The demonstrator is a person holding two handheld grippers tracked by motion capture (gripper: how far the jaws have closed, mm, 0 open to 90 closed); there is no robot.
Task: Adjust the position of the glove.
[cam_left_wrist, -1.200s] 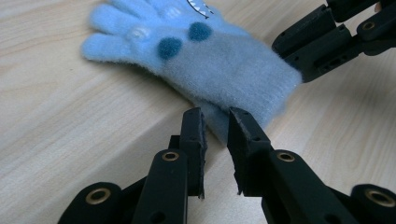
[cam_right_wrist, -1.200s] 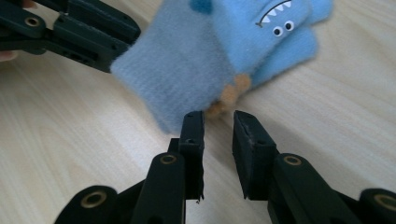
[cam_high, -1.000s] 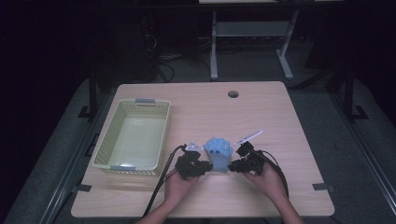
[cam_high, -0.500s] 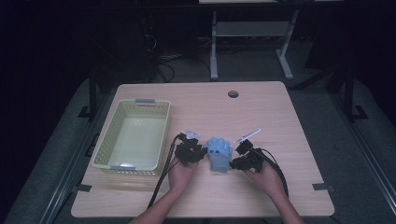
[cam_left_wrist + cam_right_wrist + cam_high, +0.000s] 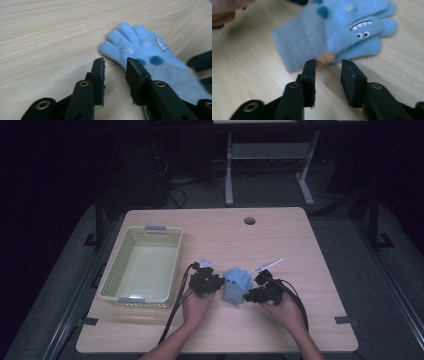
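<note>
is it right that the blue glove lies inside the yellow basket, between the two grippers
Not quite: the blue glove lies on the bare table, beside the yellow basket, not inside it. The high view shows it between the left gripper and right gripper.

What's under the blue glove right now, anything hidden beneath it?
The blue glove lies flat on the wooden table. Bare wood shows all around it. An orange bit peeks out at its edge. Whatever lies directly beneath is covered.

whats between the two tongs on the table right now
A blue glove lies flat between the left tongs and right tongs, seen in the high view.
</note>
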